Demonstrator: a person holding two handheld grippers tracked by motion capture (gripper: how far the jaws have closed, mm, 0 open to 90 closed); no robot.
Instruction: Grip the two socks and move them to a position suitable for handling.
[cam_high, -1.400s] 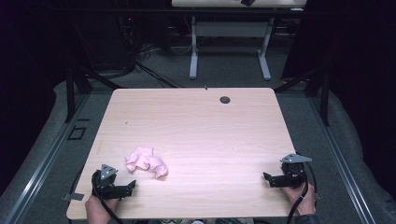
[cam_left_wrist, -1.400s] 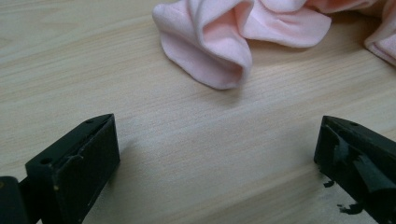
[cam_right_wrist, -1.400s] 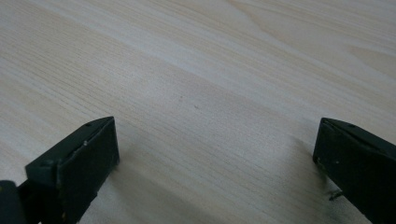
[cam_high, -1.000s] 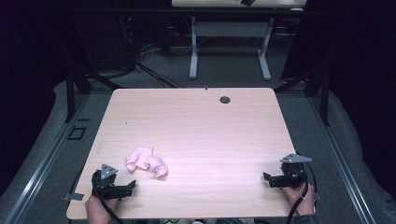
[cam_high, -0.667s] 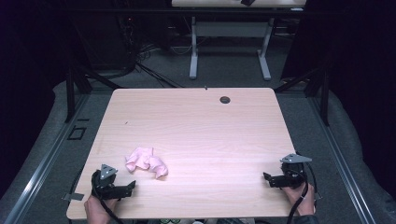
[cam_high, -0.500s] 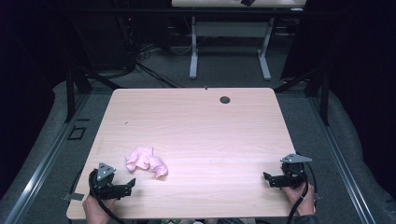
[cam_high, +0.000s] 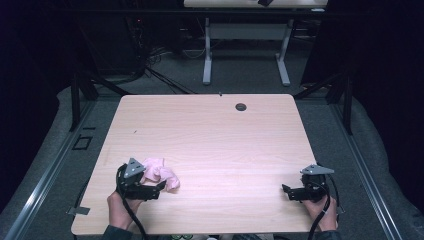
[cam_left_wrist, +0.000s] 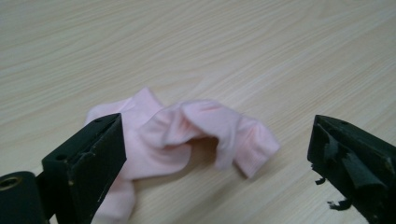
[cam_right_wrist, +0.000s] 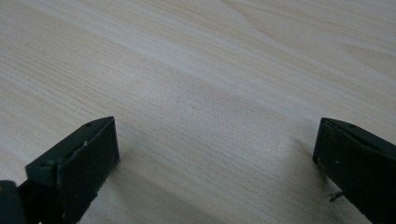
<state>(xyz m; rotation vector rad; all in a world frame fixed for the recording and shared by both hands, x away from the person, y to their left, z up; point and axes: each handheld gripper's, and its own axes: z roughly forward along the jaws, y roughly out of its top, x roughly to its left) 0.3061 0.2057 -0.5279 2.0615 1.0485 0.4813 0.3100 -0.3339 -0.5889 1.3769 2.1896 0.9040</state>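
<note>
Lying crumpled, pale pink cloth

A small pale pink sock lies crumpled on the light wood desk, in the near left part of the top, close to the front edge. In the left gripper view the sock is bunched and folded over itself: one soft fold arches up in the middle with a shadowed hollow beneath it, a flatter flap spreads toward the far side, and a rounded end juts out to the right. The knit is plain, one colour throughout, and it rests limp on the wood
</note>
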